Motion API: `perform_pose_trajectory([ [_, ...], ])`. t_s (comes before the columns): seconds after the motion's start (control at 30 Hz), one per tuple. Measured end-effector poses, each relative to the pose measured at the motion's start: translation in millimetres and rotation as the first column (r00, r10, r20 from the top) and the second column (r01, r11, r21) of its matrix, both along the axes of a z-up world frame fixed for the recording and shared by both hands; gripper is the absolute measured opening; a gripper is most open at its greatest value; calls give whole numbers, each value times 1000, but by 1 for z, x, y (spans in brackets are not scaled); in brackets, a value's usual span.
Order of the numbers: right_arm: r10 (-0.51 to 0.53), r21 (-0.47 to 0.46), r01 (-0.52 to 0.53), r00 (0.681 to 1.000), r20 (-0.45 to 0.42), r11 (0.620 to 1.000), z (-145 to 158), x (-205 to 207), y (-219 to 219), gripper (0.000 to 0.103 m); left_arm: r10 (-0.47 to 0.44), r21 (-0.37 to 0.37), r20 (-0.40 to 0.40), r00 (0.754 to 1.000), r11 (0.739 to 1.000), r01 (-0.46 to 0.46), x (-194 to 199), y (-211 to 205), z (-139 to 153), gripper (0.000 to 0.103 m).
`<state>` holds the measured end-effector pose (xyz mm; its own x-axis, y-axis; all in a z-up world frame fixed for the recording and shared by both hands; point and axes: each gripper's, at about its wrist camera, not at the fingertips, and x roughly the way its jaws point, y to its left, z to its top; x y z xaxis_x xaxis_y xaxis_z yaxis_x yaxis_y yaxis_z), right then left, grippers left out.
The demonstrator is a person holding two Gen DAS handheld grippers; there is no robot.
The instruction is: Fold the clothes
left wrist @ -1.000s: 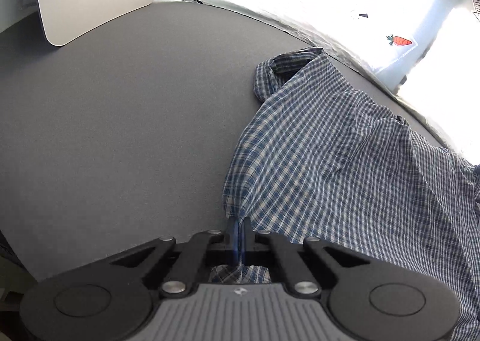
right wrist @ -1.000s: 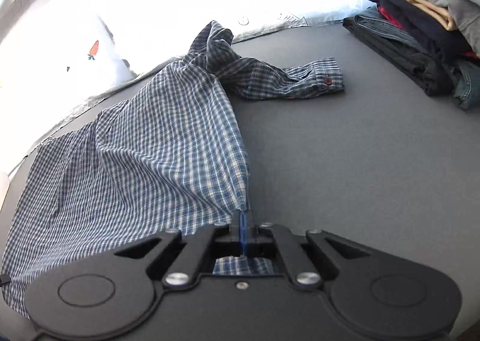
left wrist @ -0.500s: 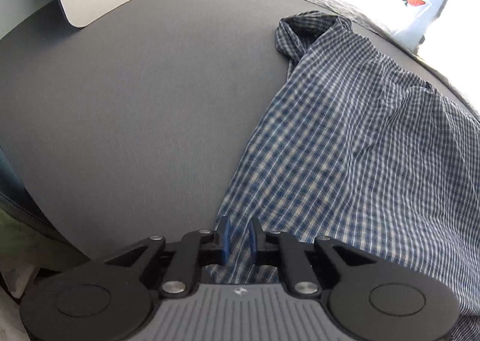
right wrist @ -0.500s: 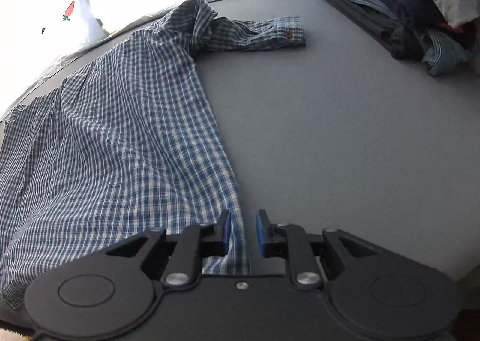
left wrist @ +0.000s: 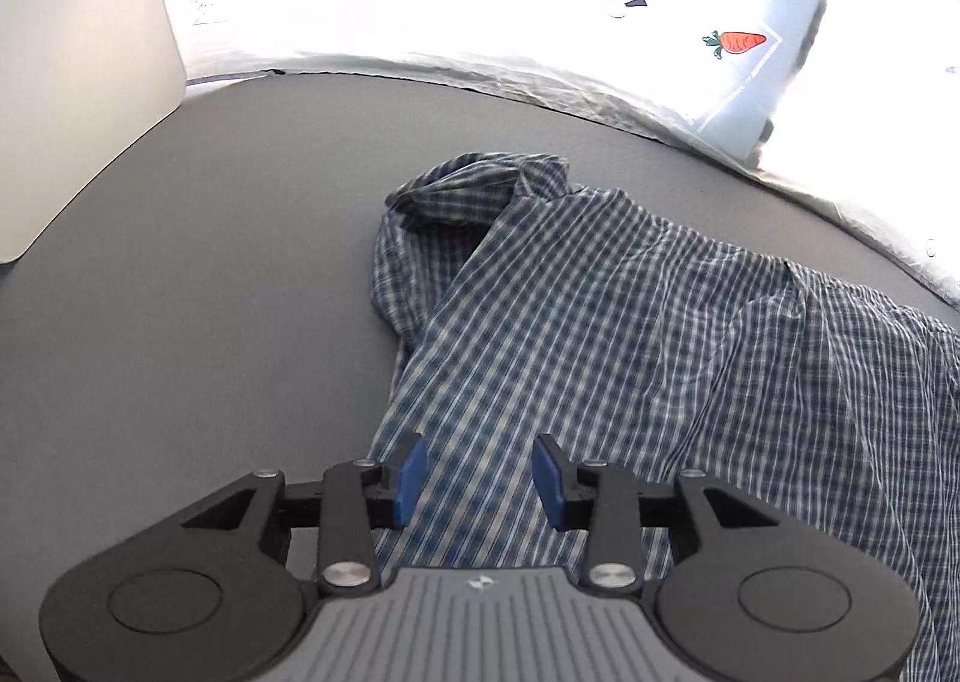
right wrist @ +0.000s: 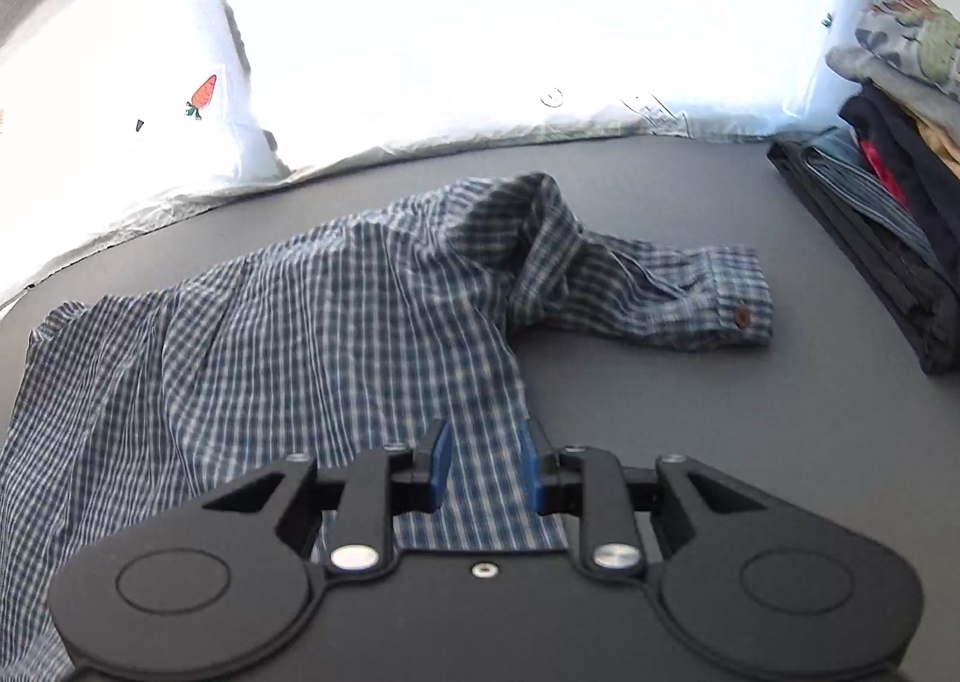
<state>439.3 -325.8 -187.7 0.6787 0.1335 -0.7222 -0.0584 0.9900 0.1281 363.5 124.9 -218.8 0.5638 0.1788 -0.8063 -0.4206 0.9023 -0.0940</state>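
So the whole thing is happening on a flat dark grey surface (left wrist: 198,286), matte, kind of felt-looking. Along its far edge there's a white sheet (right wrist: 456,52) hanging as a backdrop, totally blown out by light, with little printed symbols on it, and I can count one orange carrot (left wrist: 741,41) among them. Off at the left there's one pale grey panel (left wrist: 72,58) with a rounded corner standing at the edge of the surface.

Clothes-wise: one blue-and-white checked shirt (right wrist: 312,334) lies spread out and rumpled in the middle of the grey surface. One sleeve (right wrist: 666,292) sticks out to the right, flat on the surface, with one brown button (right wrist: 743,316) on the cuff. The other end is bunched into a lump, seen from the left wrist camera. Over on the far right edge there's one stack of folded clothes (right wrist: 888,214), well apart from the shirt; I can't tell how many pieces are in it.

Two grippers. The left gripper (left wrist: 480,478) has its blue pads spread apart, with shirt fabric lying between and under them, nothing pinched. The right gripper (right wrist: 483,463) is the same deal, jaws apart over the shirt's edge.
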Motion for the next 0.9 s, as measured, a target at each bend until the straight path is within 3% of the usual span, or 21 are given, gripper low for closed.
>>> perform_pose_trajectory([
  [0.23, 95, -50, -92, 994, 60, 994, 9, 130, 42, 47, -118, 3, 29, 993, 993, 118, 124, 9, -10, 59],
  [0.33, 157, -97, -150, 986, 63, 984, -1, 182, 61, 56, -190, 51, 14, 982, 981, 189, 176, 7, -21, 63],
  [0.4, 172, -108, -167, 984, 45, 980, -12, 210, 71, 60, -190, 69, 3, 982, 979, 189, 202, 10, -31, 63],
  [0.47, 163, -75, -162, 987, 8, 984, -27, 237, 77, 60, -161, 37, -5, 987, 986, 161, 226, 18, -42, 63],
  [0.6, 143, 101, -133, 985, -97, 986, -56, 275, 80, 60, -126, 5, -29, 992, 992, 126, 255, 30, -60, 63],
  [0.67, 157, 154, -135, 977, -142, 979, -66, 280, 83, 60, -124, 6, -45, 991, 992, 125, 258, 33, -66, 63],
  [0.77, 192, 161, -164, 966, -176, 973, -75, 273, 87, 65, -124, -30, -68, 990, 992, 122, 252, 40, -75, 63],
  [0.87, 253, 157, -226, 951, -178, 961, -79, 260, 91, 61, -132, -19, -82, 988, 991, 130, 240, 40, -80, 63],
  [0.9, 271, 157, -244, 946, -179, 957, -79, 255, 92, 37, -133, -11, -94, 987, 991, 133, 236, 39, -80, 63],
])
